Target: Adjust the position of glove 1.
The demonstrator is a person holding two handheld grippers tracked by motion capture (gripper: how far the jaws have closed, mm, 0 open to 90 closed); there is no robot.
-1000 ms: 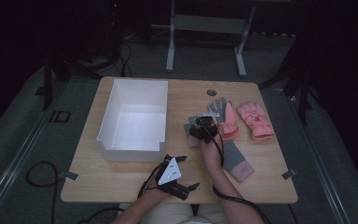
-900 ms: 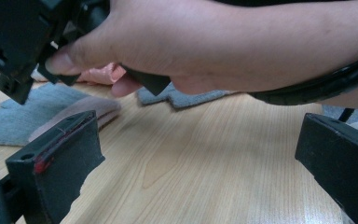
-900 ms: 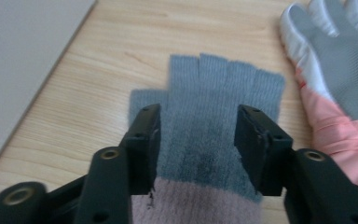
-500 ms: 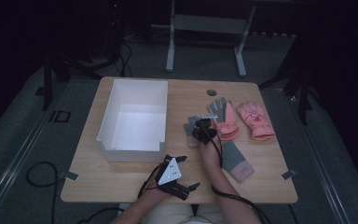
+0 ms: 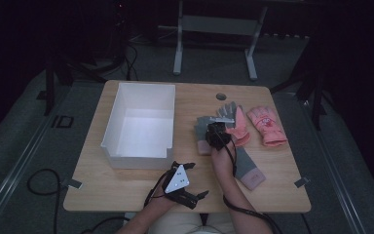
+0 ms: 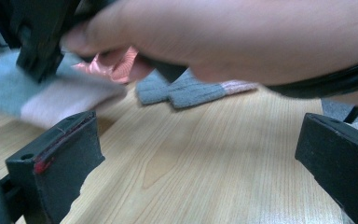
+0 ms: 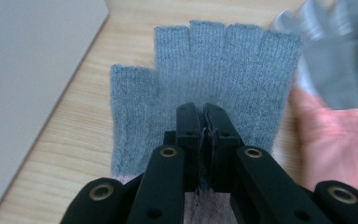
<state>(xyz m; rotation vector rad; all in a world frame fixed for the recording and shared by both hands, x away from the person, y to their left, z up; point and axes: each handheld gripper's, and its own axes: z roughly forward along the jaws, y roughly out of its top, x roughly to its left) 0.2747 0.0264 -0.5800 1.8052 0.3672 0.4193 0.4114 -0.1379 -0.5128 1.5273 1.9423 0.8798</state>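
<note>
**Right jaws pinch a grey glove beside the white bin**

On the wooden bench [image 5: 126,185], just right of the white bin [image 5: 139,124], the right gripper [image 5: 217,135] has its jaws pressed together on the grey fingerless glove [image 7: 205,79]. They have just been closing, and in the right gripper view a fold of the grey knit sits pinched between them, near the pale pink cuff. The glove's finger stubs lie spread flat on the wood, pointing away from the gripper.

Just to the right, a second grey glove [image 5: 229,111] lies over a pink glove [image 5: 238,129], and another pink glove [image 5: 268,126] rests beside that pair. One more grey glove with a pink cuff [image 5: 247,168] lies nearer the person, beside the right forearm.

The left gripper [image 5: 181,187] rests near the front edge of the bench, well apart from the gloves. In the left gripper view its jaws stand wide with bare wood between them.
</note>
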